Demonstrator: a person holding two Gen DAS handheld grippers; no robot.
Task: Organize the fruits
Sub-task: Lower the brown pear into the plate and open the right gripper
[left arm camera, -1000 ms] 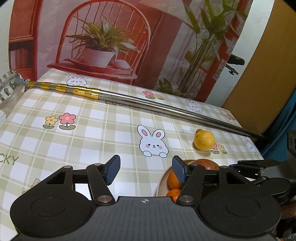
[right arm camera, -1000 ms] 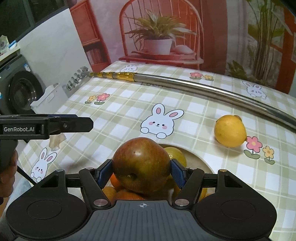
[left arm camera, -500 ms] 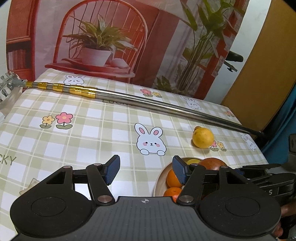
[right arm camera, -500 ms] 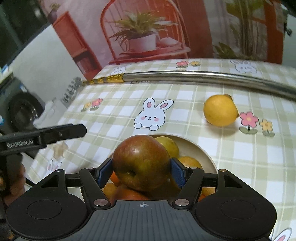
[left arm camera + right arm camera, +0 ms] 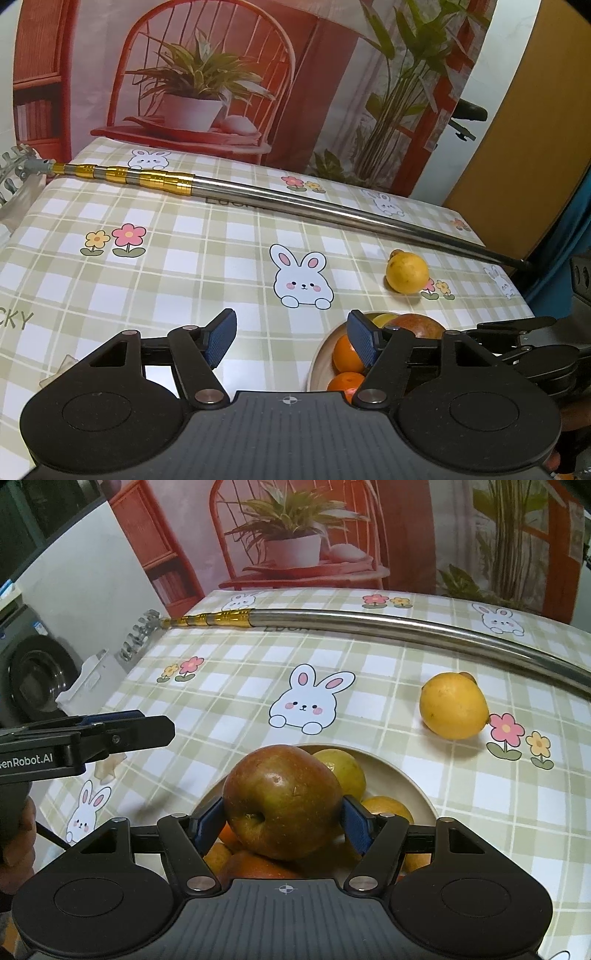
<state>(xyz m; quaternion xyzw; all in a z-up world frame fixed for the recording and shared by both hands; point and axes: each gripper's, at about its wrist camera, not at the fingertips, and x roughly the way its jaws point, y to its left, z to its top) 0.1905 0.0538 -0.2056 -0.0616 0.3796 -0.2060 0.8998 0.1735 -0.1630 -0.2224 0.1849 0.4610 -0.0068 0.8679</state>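
The apple (image 5: 282, 799) is sitting in the right gripper (image 5: 283, 821) with one dimpled end facing the camera, a bit down and to the left, so its core axis is running roughly along the fingers rather than across them. It's hanging right over the beige bowl (image 5: 413, 775), which is already holding a yellow-green fruit (image 5: 345, 771) and a few oranges (image 5: 388, 808). A yellow lemon (image 5: 453, 706) is lying loose on the checked counter (image 5: 229, 686) just beyond the bowl, and a long telescopic metal pole (image 5: 369, 622) is stretching across the far side. The left gripper (image 5: 291, 338) is hovering beside the bowl; its jaws have just been opening a little and are standing apart with nothing between them. The right jaws are clamping the apple on both sides, blue pads (image 5: 356, 827) pressing its flanks.
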